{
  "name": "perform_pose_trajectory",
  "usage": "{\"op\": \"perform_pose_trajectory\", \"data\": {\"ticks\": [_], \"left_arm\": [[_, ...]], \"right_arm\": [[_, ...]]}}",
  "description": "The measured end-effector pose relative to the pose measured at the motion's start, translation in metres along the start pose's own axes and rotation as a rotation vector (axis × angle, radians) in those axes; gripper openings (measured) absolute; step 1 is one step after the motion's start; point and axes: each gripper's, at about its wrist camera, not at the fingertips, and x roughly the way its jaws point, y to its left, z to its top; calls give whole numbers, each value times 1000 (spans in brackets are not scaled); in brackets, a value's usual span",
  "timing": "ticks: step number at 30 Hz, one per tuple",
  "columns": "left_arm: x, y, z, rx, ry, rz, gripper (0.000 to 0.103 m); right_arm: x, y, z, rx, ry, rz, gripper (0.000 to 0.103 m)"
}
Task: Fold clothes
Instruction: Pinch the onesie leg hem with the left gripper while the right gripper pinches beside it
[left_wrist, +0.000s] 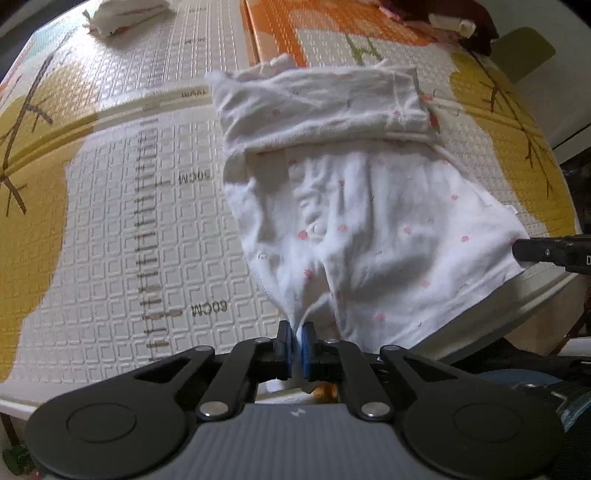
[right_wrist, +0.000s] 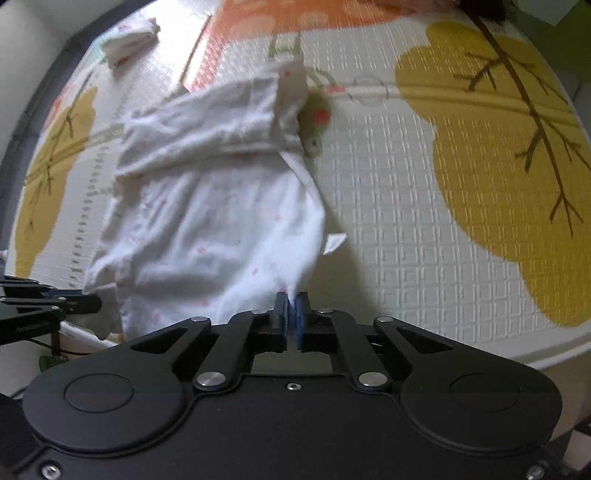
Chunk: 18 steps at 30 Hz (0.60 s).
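A white baby garment (left_wrist: 369, 206) with small pink flowers lies on the play mat, its far end folded over into a thick band (left_wrist: 317, 107). My left gripper (left_wrist: 296, 338) is shut on the near left corner of the garment. My right gripper (right_wrist: 291, 310) is shut on the near right corner of the same garment (right_wrist: 207, 206). The near edge is lifted off the mat between the two grippers. The right gripper's fingers (left_wrist: 546, 253) show at the right edge of the left wrist view, and the left gripper's fingers (right_wrist: 48, 302) show at the left edge of the right wrist view.
The play mat (left_wrist: 110, 229) has a white embossed middle with a printed ruler, yellow tree shapes and an orange patch (left_wrist: 280, 26) at the back. A folded white cloth (left_wrist: 122, 16) lies at the far left, also in the right wrist view (right_wrist: 129, 38). The mat's near edge (right_wrist: 517, 354) is close.
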Motion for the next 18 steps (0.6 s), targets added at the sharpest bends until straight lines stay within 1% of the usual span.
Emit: {"op": "perform_pose_trajectory", "data": {"ticks": [8,13,18], "left_arm": [[-13,2,22,-11,-85,-10,6],[-21,4,36,-18,-138,-17,6],[-23,8,59,-36,-193,-18,6]], "right_arm": [[-19,6,22,0,-95,29,3],[-23,10,36,3,-150,36,3],[-25,13,53,9,-225,39,3]]}}
